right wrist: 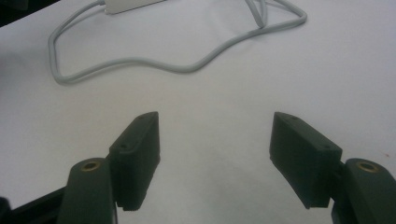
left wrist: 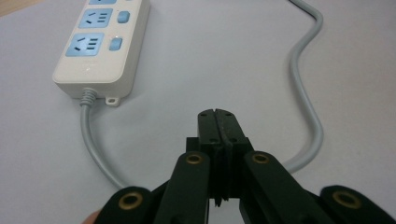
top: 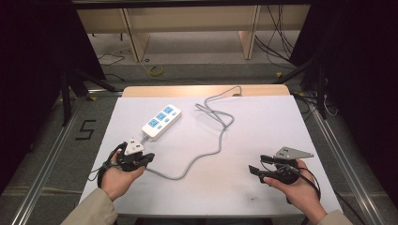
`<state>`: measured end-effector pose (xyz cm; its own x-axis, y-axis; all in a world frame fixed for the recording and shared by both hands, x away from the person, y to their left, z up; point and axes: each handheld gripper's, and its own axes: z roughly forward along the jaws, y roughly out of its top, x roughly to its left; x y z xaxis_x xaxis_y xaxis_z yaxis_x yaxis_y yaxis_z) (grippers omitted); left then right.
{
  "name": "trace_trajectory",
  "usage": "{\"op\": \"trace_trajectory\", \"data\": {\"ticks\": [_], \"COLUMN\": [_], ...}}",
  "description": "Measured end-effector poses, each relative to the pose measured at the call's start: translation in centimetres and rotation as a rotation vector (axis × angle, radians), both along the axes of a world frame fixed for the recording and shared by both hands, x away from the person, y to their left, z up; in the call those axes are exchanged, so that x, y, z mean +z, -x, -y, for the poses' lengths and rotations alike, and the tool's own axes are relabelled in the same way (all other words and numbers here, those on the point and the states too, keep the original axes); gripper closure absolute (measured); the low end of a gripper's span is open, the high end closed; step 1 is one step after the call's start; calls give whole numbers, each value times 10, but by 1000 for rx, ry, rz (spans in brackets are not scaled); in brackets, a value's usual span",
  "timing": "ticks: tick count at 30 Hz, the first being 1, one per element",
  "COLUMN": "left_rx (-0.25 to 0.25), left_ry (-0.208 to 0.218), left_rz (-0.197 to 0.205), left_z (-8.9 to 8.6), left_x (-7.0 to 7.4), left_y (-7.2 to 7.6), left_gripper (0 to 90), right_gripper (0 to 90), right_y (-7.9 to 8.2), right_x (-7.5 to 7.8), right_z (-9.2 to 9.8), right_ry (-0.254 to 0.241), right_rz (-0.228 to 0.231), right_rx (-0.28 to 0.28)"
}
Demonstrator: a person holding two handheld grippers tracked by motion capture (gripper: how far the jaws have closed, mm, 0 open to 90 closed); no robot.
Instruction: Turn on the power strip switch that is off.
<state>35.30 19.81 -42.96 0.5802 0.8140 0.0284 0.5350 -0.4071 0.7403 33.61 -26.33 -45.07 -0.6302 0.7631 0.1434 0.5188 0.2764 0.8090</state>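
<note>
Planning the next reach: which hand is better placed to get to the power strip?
Left. The left gripper sits just short of the power strip, facing its cord end, though its jaws are shut. The right gripper, open, rests at the table's far side.

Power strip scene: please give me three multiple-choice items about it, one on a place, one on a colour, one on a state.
1. Where does the power strip lie?
A. nearer the left gripper
B. nearer the right gripper
C. off the table

2. What colour are its socket faces?
A. red
B. blue
C. green

3. How are the grippers?
A. both open
B. both shut
C. left shut, right open

Key: 1 A, it sits just beyond the left gripper; 2 B, the panels are blue; 3 C, the left jaws meet with nothing between them, the right stand apart.
</note>
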Motion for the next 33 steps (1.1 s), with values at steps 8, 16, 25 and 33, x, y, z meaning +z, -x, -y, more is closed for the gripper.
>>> {"op": "trace_trajectory", "data": {"ticks": [8,16,25,33], "left_rx": [9,22,43,52], "left_ry": [-13,-24,-15,-23], "left_rz": [-5,-11,-20,-17], "left_z": [2,5,6,6], "left_x": [2,2,3,7], "left_y": [-14,-24,-37,-46], "left_gripper": [898,899,899,899], "right_gripper": [338,337,335,333], "right_y": [0,0,0,0], "right_x": [-1,-2,-2,-2], "right_z": [0,-1,-1,-1], "right_ry": [6,5,4,4], "right_rz": [-1,-7,-7,-9], "right_rx": [5,6,6,7]}}
